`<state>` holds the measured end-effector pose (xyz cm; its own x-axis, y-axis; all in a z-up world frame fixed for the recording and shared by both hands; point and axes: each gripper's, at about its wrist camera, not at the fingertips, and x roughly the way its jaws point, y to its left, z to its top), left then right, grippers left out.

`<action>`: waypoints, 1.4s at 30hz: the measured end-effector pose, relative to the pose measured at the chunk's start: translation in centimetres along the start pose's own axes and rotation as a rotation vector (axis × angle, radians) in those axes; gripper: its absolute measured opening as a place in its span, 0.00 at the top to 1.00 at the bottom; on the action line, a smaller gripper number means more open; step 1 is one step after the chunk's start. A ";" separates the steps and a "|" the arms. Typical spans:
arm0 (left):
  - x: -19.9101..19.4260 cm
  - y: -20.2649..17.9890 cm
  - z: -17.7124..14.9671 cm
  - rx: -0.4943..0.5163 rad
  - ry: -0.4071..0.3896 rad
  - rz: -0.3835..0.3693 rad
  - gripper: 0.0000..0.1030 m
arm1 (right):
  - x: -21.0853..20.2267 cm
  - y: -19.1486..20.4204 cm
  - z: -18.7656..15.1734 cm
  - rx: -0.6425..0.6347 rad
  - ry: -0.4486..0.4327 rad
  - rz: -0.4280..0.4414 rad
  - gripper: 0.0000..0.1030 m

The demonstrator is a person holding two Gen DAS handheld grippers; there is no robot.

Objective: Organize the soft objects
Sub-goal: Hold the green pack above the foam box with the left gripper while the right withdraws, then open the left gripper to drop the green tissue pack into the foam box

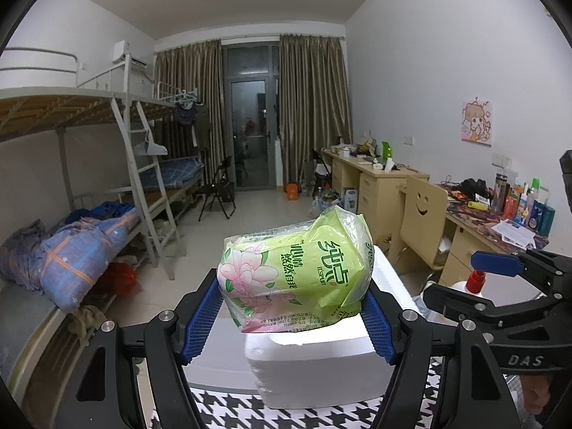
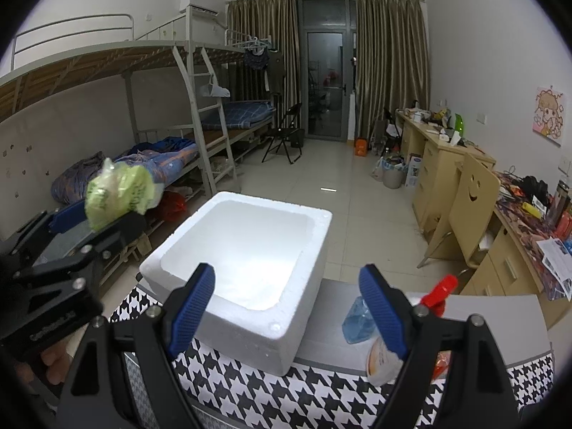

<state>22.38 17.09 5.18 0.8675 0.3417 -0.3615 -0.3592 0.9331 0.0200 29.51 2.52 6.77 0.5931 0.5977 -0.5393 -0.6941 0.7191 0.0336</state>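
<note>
Left gripper [image 1: 291, 307] clamping green tissue pack [image 1: 293, 268], carrying it toward foam box [image 2: 243, 261], likely needing centring then release; right gripper [image 2: 286, 307] hovering open, empty.

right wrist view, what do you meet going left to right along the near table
left gripper holding the green tissue pack → white foam box → blue plastic bag → red-capped bottle

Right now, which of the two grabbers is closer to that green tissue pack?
Left. The left gripper is clamped on the tissue pack, holding it above the white foam box. The right gripper hangs open and empty off to the side, apart from the pack.
</note>
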 end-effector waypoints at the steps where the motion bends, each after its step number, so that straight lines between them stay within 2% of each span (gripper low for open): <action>1: 0.2 -0.2 0.1 0.002 0.006 -0.010 0.29 | -0.2 -0.1 -0.1 0.002 -0.001 0.000 0.16; 16: 2.5 -1.8 0.6 -0.009 0.076 -0.071 0.29 | -2.8 -1.3 -1.4 0.007 -0.022 -0.018 0.16; 29: 6.8 -2.1 0.7 -0.048 0.188 -0.118 0.28 | -4.2 -2.5 -2.6 0.016 -0.016 -0.036 0.16; 31: 7.2 -2.4 0.6 -0.040 0.197 -0.124 0.26 | -4.3 -2.7 -2.8 0.016 -0.017 -0.039 0.16; 32: 7.3 -2.6 0.5 -0.031 0.203 -0.121 0.20 | -4.4 -2.8 -2.8 0.018 -0.018 -0.040 0.16; 33: 7.3 -2.6 0.4 -0.030 0.203 -0.109 0.10 | -4.5 -2.9 -2.9 0.018 -0.020 -0.039 0.16; 35: 7.3 -2.7 0.5 -0.032 0.194 -0.077 0.01 | -4.7 -2.9 -2.9 0.022 -0.022 -0.043 0.16; 42: 6.4 -3.2 0.6 -0.011 0.183 -0.065 0.01 | -5.0 -3.5 -3.0 0.038 -0.026 -0.039 0.16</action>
<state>29.24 16.35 3.35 0.8120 0.2539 -0.5255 -0.3095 0.9507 -0.0190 27.71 -4.05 6.80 0.6299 0.5778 -0.5190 -0.6547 0.7545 0.0454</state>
